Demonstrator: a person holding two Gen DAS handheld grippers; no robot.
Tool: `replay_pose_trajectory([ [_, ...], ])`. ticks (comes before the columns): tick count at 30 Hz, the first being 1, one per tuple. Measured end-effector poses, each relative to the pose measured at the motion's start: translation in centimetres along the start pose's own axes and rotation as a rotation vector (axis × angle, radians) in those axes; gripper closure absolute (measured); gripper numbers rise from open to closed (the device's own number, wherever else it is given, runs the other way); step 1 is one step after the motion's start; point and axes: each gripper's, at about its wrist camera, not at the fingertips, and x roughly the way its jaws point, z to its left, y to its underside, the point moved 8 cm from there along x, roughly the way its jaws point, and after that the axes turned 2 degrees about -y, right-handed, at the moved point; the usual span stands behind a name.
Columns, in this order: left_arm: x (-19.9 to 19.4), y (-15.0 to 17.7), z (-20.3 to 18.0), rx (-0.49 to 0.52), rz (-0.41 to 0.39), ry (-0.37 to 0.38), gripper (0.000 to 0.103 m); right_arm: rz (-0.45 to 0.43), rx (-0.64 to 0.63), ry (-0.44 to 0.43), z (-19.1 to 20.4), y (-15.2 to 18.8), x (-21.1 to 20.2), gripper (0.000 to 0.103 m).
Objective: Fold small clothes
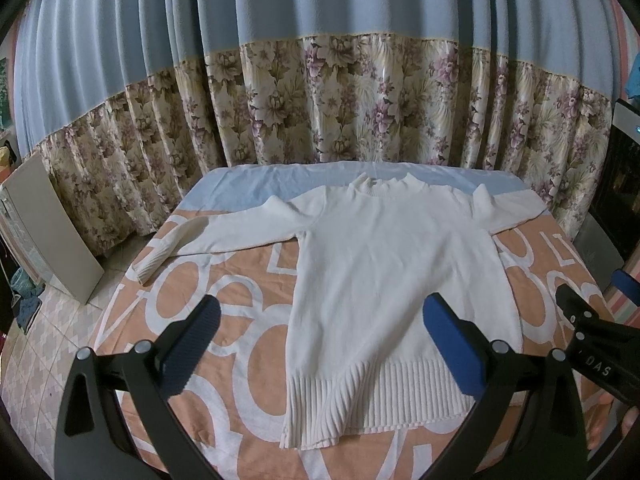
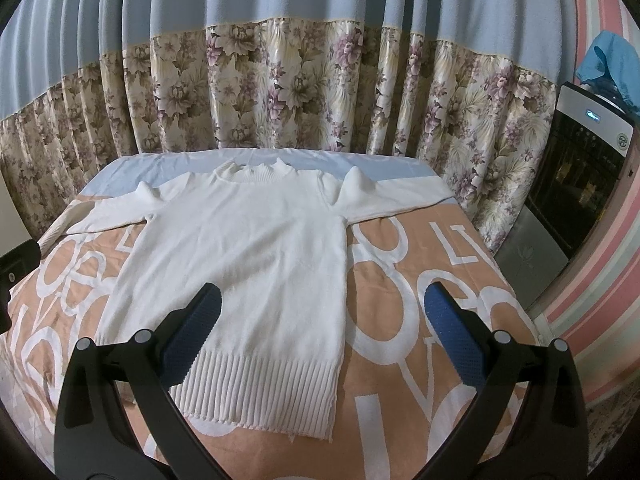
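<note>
Both spread and holding nothing, my left hand-held gripper (image 1: 320, 330) and right hand-held gripper (image 2: 322, 322) hover low in frame over the flat white sweater (image 1: 384, 272); I judge each should pinch a sleeve cuff and fold inward.

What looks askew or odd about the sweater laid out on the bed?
The white sweater lies flat and unfolded, but both shoulders bunch up into small peaks, and its ribbed hem ripples unevenly at the left corner. The left sleeve cuff droops over the bedspread's edge.
</note>
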Motion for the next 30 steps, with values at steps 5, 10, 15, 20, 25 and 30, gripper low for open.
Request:
replay_pose_trajectory([
  [5, 0.2, -0.2, 0.0, 0.002, 0.003, 0.004, 0.002, 0.003, -0.012, -0.022, 0.1, -0.7, 0.9, 0.003],
  [10, 1.4, -0.7, 0.5, 0.018, 0.005, -0.016, 0.002, 0.001, -0.033, -0.039, 0.5, -2.7, 1.8, 0.003],
  [15, 5.0, -2.2, 1.8, 0.018, 0.011, -0.026, 0.002, -0.001, -0.035, -0.089, 1.2, -4.9, 3.8, 0.003],
  [20, 7.7, -3.5, 2.0, 0.015, 0.020, 0.025, 0.002, -0.002, -0.014, -0.163, 2.1, -7.1, 6.3, 0.003],
  [25, 9.7, -5.4, 3.4, -0.009, -0.032, -0.009, 0.002, 0.054, -0.061, -0.180, 3.5, -8.4, 9.4, 0.003],
  [30, 12.7, -4.6, 6.2, -0.031, 0.083, -0.055, 0.002, 0.085, -0.105, -0.180, 4.3, -8.6, 12.1, 0.003],
])
